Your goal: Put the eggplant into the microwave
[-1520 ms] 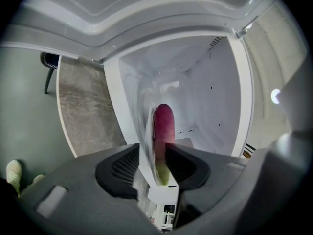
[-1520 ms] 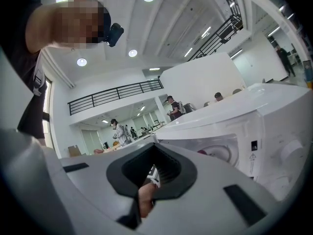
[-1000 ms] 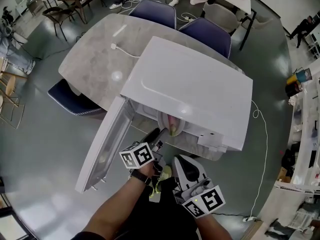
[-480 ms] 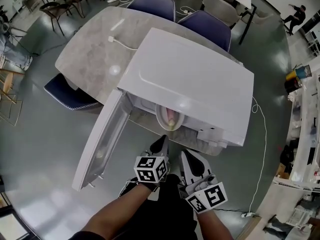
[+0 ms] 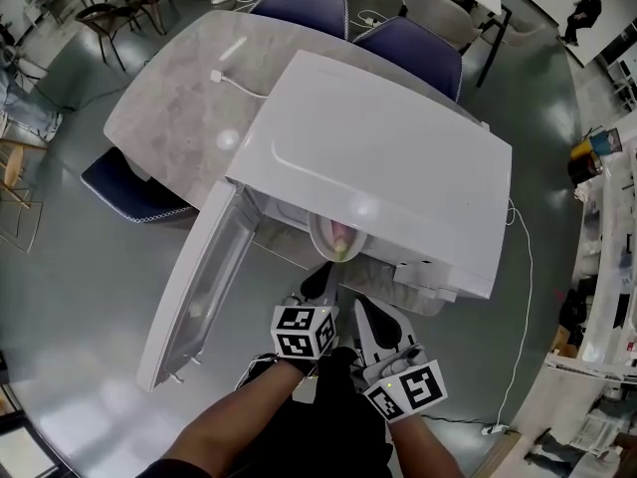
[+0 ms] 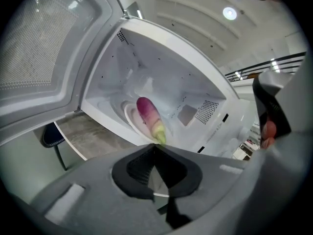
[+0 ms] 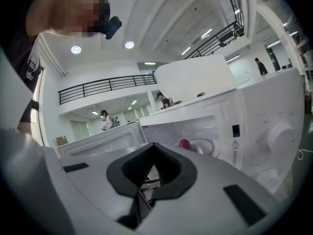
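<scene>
I have drawn my left gripper (image 5: pixel 320 279) back from the microwave (image 5: pixel 378 167), its fingers now pressed together and empty. The eggplant (image 6: pixel 149 117) lies inside, so placement looks complete, with the door (image 5: pixel 199 287) open.

No words can be read; only a warning triangle sign (image 7: pixel 235 143), with small print too tiny to read beneath it, stands on the microwave (image 7: pixel 266 111) front panel, right of its cavity.

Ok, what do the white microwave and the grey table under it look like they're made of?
White boxy microwave: looks like painted sheet metal, smooth semi-gloss; soft glare and a pressed panel outline. Grey oval table: probably polished stone or stone-look laminate; mottled veining with a bright light reflection.
</scene>
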`<action>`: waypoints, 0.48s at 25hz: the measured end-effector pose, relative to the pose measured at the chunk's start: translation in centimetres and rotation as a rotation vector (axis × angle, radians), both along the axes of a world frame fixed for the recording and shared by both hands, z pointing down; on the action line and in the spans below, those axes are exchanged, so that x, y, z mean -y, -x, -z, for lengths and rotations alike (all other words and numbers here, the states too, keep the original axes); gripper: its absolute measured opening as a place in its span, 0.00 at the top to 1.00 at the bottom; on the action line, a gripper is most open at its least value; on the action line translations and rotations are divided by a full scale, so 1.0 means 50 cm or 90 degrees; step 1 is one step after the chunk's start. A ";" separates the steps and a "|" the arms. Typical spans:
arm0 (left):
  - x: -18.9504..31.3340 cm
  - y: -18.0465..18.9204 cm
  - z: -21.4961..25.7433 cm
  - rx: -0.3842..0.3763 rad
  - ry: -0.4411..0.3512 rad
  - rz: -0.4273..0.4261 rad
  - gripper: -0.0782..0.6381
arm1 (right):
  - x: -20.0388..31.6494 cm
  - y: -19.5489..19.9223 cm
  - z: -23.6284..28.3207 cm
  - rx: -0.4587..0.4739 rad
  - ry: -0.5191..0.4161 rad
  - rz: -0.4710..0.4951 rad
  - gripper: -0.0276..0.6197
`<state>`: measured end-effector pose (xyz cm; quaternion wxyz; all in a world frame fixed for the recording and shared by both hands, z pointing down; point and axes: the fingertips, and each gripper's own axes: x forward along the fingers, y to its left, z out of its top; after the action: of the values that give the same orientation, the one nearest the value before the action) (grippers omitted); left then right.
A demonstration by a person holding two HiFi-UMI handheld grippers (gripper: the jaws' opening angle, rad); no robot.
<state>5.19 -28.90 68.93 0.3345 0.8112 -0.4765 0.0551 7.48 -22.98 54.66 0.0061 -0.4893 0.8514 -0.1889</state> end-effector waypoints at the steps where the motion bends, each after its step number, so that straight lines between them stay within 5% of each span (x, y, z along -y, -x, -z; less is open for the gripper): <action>1: 0.007 0.001 -0.001 0.001 -0.001 0.003 0.88 | 0.004 0.001 -0.002 -0.002 0.000 0.001 0.95; 12: 0.094 0.012 0.001 0.012 -0.021 0.017 0.88 | 0.054 0.006 -0.023 -0.027 -0.010 0.013 0.95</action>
<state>4.59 -33.60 68.89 0.3169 0.8099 -0.4910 0.0505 7.17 -25.66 55.83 -0.0102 -0.4841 0.8580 -0.1715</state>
